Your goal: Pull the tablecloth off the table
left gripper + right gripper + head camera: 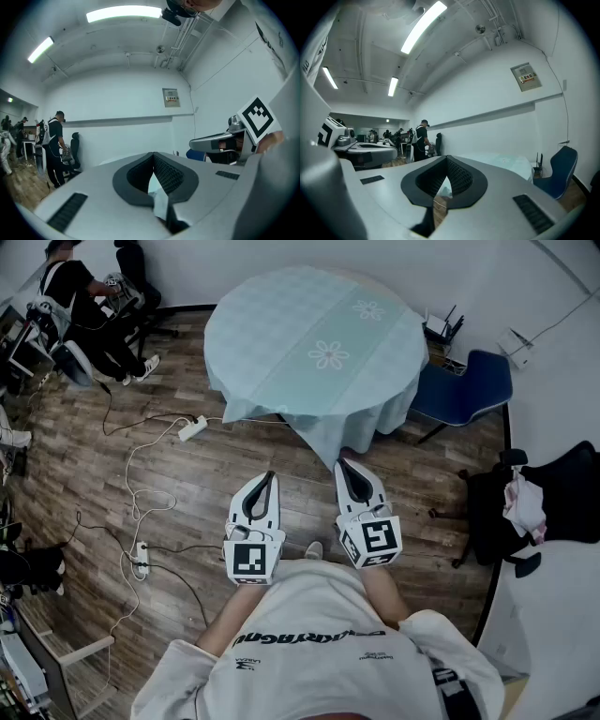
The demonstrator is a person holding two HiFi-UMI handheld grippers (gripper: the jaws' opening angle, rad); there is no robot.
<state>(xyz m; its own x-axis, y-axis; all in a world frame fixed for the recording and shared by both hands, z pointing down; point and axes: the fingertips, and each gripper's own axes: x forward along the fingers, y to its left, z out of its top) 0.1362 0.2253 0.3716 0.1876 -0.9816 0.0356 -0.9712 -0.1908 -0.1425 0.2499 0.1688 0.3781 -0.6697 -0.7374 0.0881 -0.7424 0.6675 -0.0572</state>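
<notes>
Wood floor; draped tablecloth hides whatever stands beneath

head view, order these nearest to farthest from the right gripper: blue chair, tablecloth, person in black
From the right gripper:
1. tablecloth, straight ahead; its hanging corner drops just beyond the tips.
2. blue chair, ahead and off to the right.
3. person in black, far off in the upper left corner.

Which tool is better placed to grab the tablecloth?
Right, probably. The right tool sits just short of the tablecloth at its hanging corner; the left tool is farther off. Both are shut.
</notes>
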